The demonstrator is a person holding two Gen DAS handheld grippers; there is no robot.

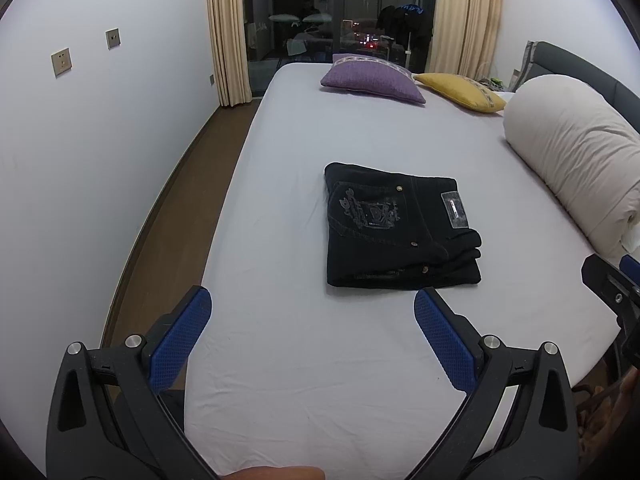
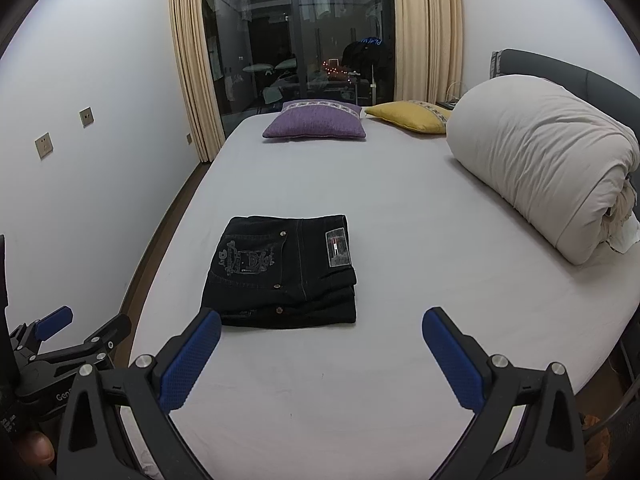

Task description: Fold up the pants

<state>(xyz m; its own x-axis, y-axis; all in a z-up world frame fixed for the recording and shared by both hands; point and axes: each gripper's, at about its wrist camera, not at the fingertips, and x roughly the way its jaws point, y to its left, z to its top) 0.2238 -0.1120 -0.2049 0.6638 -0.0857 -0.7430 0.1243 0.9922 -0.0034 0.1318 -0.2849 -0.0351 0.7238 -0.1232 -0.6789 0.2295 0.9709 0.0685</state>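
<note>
Black jeans (image 1: pixel 400 228) lie folded into a compact rectangle on the white bed sheet (image 1: pixel 320 360), back pocket embroidery and a grey waist label facing up. My left gripper (image 1: pixel 312 300) hovers open in front of the pants, with nothing between its blue pads. In the right wrist view the same pants (image 2: pixel 284 272) sit left of centre, and my right gripper (image 2: pixel 320 320) is open and held back from them, its left pad near their front edge. The left gripper (image 2: pixel 60 332) shows at the left edge there; the right gripper's tip (image 1: pixel 612 284) shows at the right edge of the left wrist view.
A rolled cream duvet (image 2: pixel 540 184) lies along the bed's right side by a grey headboard (image 2: pixel 560 68). A purple pillow (image 2: pixel 316 124) and a yellow pillow (image 2: pixel 408 116) sit at the far end. White wall (image 1: pixel 80 160) and brown floor strip (image 1: pixel 168 220) run left; curtains frame a dark window (image 2: pixel 300 40).
</note>
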